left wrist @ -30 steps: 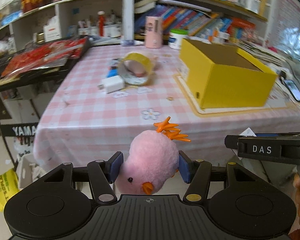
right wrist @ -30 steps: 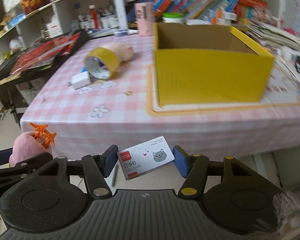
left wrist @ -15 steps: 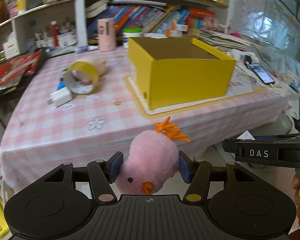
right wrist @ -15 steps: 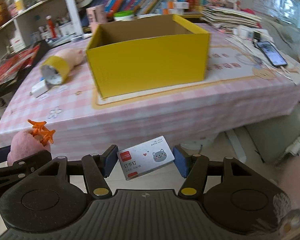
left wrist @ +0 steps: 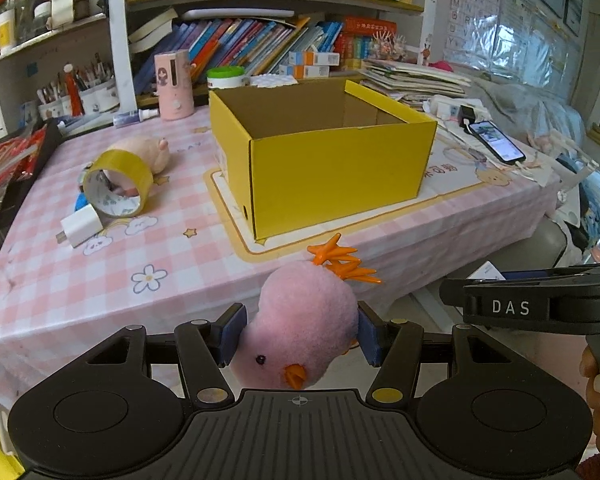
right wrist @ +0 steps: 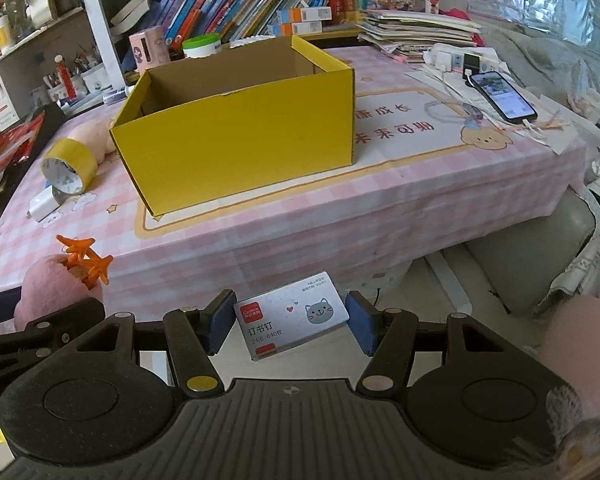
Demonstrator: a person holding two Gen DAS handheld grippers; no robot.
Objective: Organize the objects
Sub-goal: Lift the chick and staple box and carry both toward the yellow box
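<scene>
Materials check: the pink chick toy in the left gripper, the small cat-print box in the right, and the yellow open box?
Pink chick toy: fuzzy plush; orange feet look like smooth plastic. Small cat-print box: thin printed card, slight sheen, likely paperboard. Yellow open box: corrugated cardboard, matte yellow outside, raw brown inside, folded seams showing.

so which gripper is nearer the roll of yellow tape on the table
Left. The left gripper, holding the pink plush chick, is off the table's front edge on the yellow tape roll's side; the right gripper, holding the staples box, sits further right, opposite the yellow box.
</scene>
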